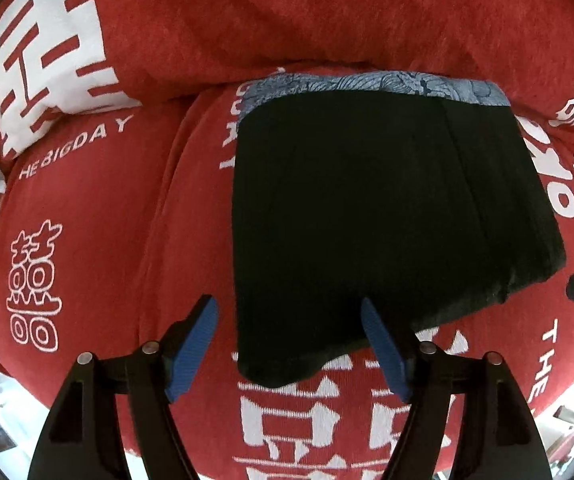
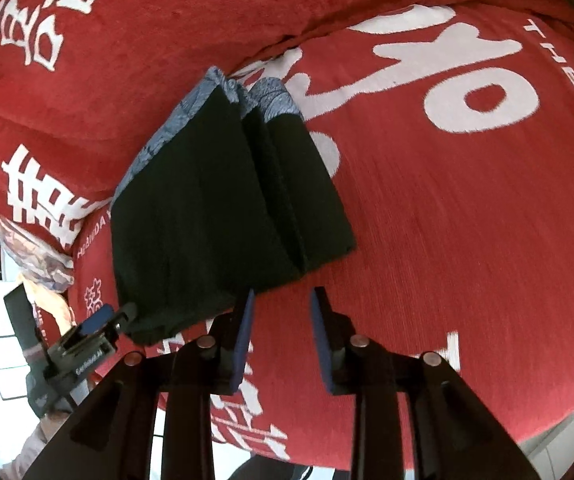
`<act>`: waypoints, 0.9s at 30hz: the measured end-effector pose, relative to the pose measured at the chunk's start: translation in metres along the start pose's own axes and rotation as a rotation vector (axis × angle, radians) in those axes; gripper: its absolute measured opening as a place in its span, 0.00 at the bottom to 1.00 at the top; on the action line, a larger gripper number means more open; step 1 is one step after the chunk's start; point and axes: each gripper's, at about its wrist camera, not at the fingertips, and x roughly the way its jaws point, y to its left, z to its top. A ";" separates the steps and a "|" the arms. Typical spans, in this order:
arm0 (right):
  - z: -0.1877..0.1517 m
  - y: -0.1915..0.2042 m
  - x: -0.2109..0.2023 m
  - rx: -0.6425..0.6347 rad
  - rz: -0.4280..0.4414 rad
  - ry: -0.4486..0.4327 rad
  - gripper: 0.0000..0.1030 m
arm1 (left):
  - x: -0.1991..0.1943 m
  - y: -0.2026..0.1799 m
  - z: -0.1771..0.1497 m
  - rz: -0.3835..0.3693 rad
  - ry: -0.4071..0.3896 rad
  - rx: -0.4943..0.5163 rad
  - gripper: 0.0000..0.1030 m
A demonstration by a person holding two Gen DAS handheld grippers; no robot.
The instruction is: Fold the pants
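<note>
The left gripper (image 1: 289, 316) hovered low with its jaws spread wide and empty, one blue pad (image 1: 193, 354) left of the pants' near corner, the other over the hem. One pair of black pants (image 1: 379, 224), folded, lay just ahead on the red blanket (image 1: 87, 240). The right gripper (image 2: 283, 320) also gaped open, empty, the pants' (image 2: 207, 216) edge ahead-left.

Pants (image 1: 387, 216) perhaps hide more white lettering beneath.
</note>
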 end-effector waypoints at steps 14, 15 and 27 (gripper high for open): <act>-0.014 0.030 0.005 -0.048 0.036 0.042 0.51 | -0.002 0.003 -0.001 0.029 0.011 0.003 0.73; -0.014 0.031 0.006 -0.052 0.039 0.044 0.51 | -0.002 0.003 -0.001 0.032 0.012 0.002 0.77; -0.012 0.037 0.006 -0.076 0.037 0.049 0.56 | -0.002 0.004 -0.002 0.035 0.018 -0.010 0.95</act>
